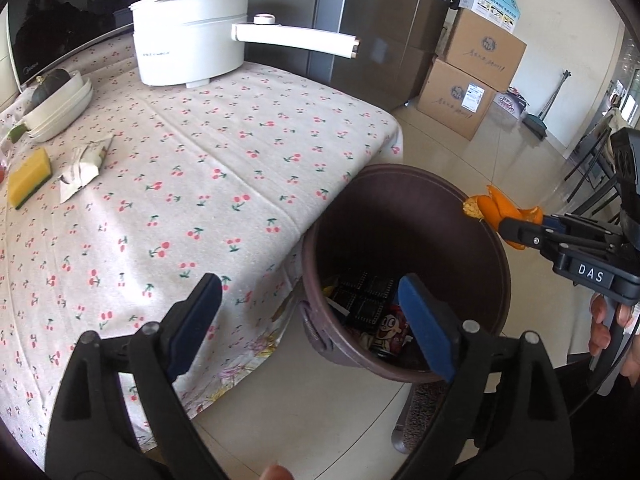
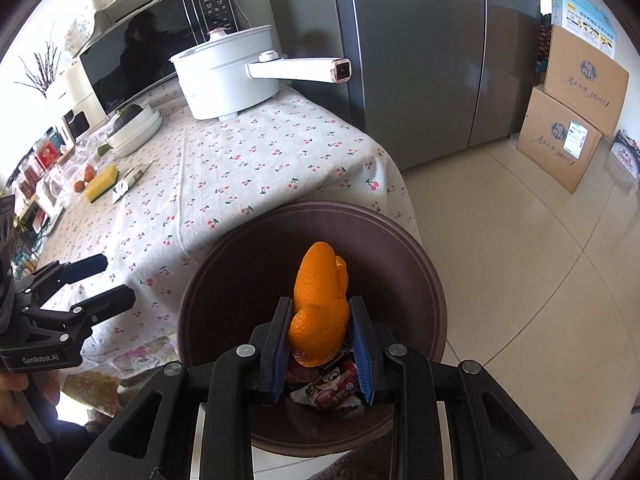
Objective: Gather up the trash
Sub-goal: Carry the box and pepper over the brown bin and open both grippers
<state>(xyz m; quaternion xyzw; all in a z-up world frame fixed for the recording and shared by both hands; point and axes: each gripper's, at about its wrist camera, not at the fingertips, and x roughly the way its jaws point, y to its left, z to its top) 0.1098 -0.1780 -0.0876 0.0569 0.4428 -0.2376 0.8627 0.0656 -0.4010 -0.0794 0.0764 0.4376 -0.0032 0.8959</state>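
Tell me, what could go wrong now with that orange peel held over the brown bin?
The curled orange peel is pinched only at its lower end by the right gripper, so it could slip early. In the left view it hangs near the round brown plastic bin rim and might land outside.

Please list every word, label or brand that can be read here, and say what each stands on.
"DAS": label on the right gripper body.
"GenRobot.AI": label on the left gripper body.
Brand on the white pot: too blurred to read.
Print on the cardboard boxes, microwave panel and red can in the bin: too small or blurred to read.
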